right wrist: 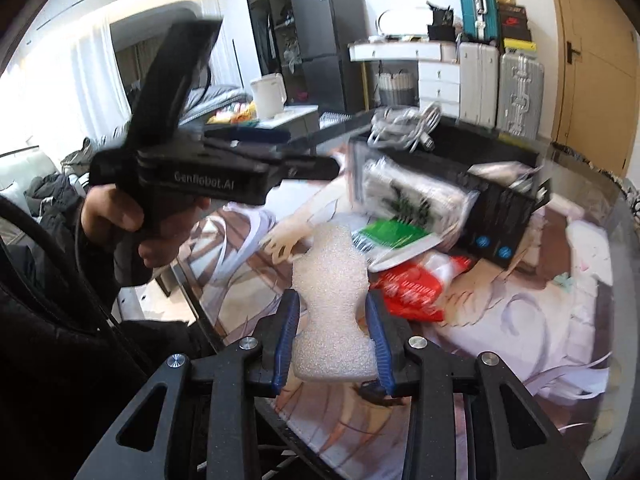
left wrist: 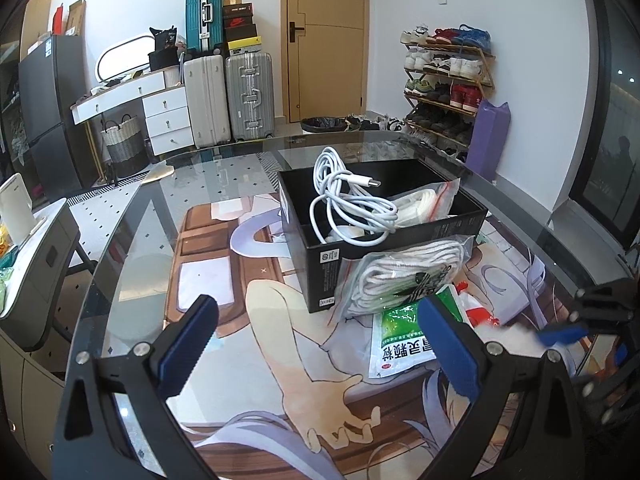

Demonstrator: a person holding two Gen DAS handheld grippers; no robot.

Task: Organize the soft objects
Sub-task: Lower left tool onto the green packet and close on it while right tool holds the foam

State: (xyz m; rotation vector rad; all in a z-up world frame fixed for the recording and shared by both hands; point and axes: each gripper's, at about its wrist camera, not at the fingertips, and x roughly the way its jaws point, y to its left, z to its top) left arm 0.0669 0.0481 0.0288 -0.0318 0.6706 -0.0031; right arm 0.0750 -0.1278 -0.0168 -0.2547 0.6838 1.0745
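Your right gripper (right wrist: pixel 332 340) pinches the foam (right wrist: pixel 330 280) at its waist, long axis pointing toward the box (right wrist: pixel 500 216), just short of it. Your left gripper (left wrist: pixel 316 344) gapes wide, holding nothing.

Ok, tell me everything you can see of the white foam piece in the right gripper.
The white foam piece is a bumpy, bead-textured slab with a waisted, hourglass outline. The right gripper is shut on its narrow middle, both blue pads pressing its sides. It stands roughly upright, lifted above the printed table mat, its top flaring toward the green packet. Nothing else visibly touches it.
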